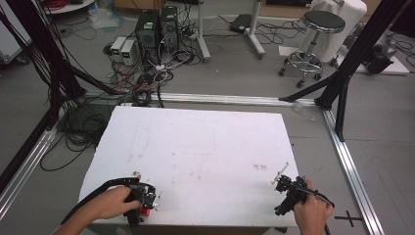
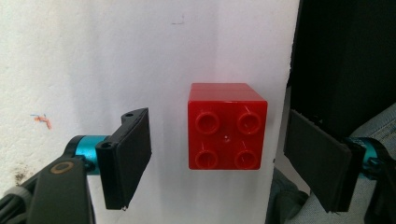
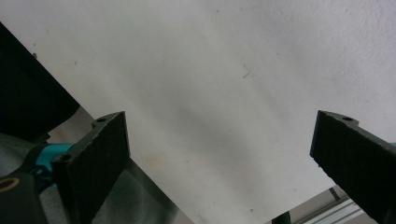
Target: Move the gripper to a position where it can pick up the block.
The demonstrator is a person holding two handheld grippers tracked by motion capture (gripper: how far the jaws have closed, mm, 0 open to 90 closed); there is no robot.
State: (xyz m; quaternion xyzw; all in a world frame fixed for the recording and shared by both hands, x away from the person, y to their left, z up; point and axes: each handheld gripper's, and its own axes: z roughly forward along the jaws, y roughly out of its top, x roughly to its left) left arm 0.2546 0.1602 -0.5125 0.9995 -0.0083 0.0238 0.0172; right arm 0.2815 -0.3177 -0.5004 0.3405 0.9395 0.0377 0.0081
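We're holding the left hand-held gripper (image 2: 217,158) open around the red brick (image 2: 227,127): light, rigid, slick-looking, so we're favouring its flat sides; the right hand-held gripper (image 3: 219,163) is gaping empty.

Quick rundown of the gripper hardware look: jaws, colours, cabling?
Both the left gripper and the right gripper have two flat, rectangular black jaws with screw holes, on teal metal mounts. In the high view the bodies are black, each trailing a black cable. The forearms are bare, no sleeves.
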